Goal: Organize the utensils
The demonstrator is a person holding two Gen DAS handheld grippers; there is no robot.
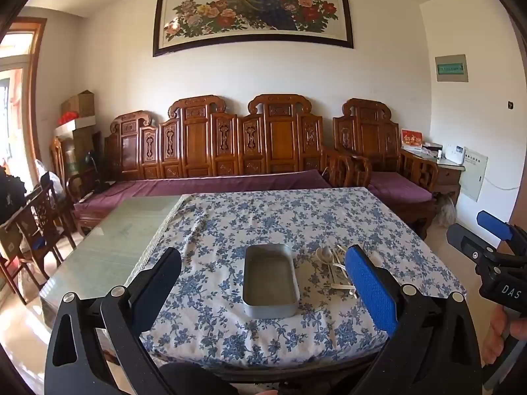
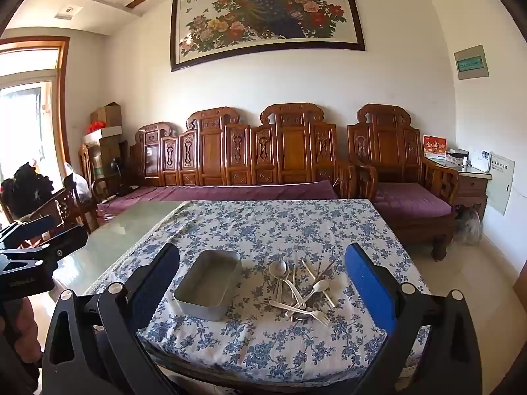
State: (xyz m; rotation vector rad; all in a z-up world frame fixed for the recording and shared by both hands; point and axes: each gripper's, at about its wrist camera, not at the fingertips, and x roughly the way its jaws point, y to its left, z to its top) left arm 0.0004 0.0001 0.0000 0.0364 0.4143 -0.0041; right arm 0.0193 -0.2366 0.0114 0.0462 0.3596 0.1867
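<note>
An empty grey metal tray (image 1: 269, 279) (image 2: 208, 283) sits on the blue floral tablecloth (image 1: 263, 217) (image 2: 280, 220) near the front edge. To its right lies a pile of utensils (image 2: 301, 288): spoons, forks and chopsticks, partly hidden by a finger in the left wrist view (image 1: 331, 263). My left gripper (image 1: 263, 283) is open and empty, held above the tray's near end. My right gripper (image 2: 263, 283) is open and empty, held above the table's front, the tray and pile between its fingers.
The table's left part is bare glass (image 1: 115, 230) (image 2: 131, 223). A carved wooden sofa with purple cushions (image 1: 214, 177) (image 2: 230, 184) stands behind the table. Wooden chairs (image 1: 36, 227) stand at the left. Each gripper shows in the other's view, right (image 1: 494, 253) and left (image 2: 29, 250).
</note>
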